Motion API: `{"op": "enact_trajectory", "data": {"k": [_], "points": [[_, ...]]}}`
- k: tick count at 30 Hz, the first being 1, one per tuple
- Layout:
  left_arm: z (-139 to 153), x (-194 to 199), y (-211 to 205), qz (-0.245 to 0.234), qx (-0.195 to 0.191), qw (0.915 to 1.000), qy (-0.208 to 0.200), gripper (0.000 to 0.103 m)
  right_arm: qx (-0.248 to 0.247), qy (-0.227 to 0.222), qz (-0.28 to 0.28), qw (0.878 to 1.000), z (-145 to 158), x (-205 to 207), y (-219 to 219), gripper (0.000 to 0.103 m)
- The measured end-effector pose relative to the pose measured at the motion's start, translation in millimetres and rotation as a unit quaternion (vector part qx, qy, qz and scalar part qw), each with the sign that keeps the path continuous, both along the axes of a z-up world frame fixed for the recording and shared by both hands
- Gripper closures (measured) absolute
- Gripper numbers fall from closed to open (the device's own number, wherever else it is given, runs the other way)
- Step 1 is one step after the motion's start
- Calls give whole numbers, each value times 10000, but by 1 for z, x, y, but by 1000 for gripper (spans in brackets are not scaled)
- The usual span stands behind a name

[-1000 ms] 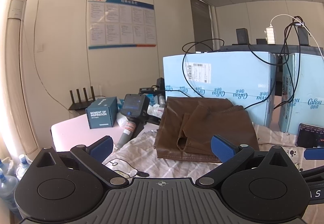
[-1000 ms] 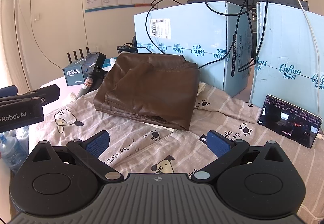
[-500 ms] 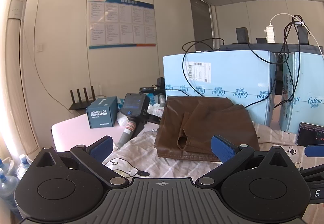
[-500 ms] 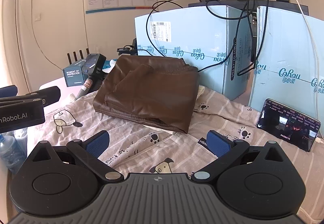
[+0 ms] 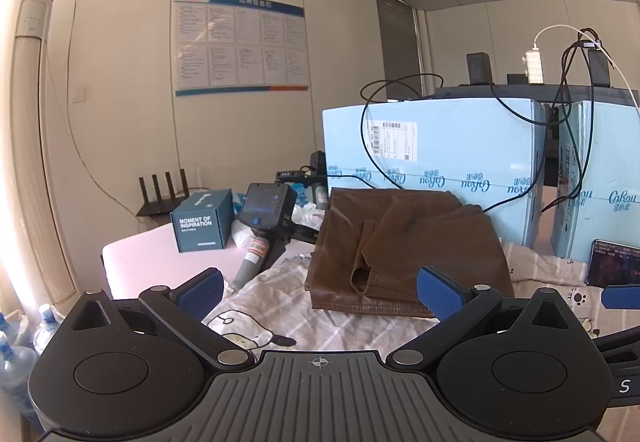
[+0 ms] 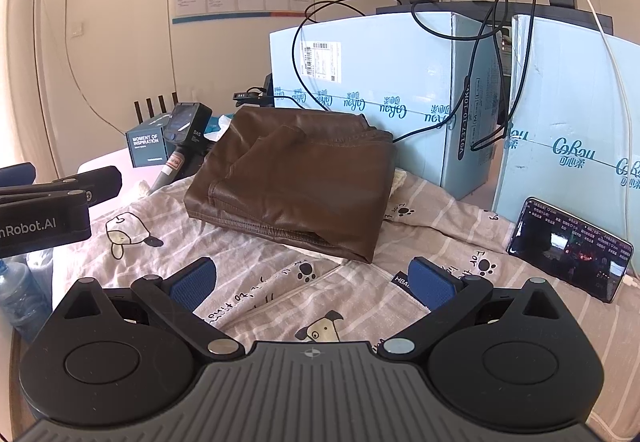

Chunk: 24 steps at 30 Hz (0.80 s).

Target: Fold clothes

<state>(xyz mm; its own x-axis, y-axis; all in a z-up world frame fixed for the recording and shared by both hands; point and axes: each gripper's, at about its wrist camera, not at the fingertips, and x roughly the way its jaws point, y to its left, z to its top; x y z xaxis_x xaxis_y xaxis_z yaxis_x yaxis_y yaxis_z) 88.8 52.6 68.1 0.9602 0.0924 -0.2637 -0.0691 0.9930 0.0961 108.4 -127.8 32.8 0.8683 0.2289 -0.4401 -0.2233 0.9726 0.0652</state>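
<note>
A folded brown leather-look garment (image 5: 404, 250) lies on a striped sheet with dog prints (image 5: 272, 294); it also shows in the right wrist view (image 6: 296, 178). My left gripper (image 5: 318, 290) is open and empty, held in front of and above the garment's near edge. My right gripper (image 6: 312, 280) is open and empty over the sheet (image 6: 256, 294), short of the garment. The left gripper's body shows at the left edge of the right wrist view (image 6: 44, 210).
Light blue cartons (image 6: 372, 90) with cables stand behind the garment. A phone (image 6: 568, 248) leans at the right. A teal box (image 5: 202, 220), a handheld device (image 5: 264, 218) and a router (image 5: 162, 196) sit at the left. Water bottles (image 5: 16, 350) stand lower left.
Both grippers have drawn back and risen slightly; the garment sits a little lower and farther in both views. Both stay open and empty.
</note>
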Motion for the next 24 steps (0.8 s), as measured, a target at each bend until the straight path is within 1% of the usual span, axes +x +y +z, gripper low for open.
{"op": "enact_trajectory", "data": {"k": [24], "points": [[1, 1, -3, -27, 29, 10000, 8, 0, -61, 11, 35, 10000, -1, 0, 1, 0]]}}
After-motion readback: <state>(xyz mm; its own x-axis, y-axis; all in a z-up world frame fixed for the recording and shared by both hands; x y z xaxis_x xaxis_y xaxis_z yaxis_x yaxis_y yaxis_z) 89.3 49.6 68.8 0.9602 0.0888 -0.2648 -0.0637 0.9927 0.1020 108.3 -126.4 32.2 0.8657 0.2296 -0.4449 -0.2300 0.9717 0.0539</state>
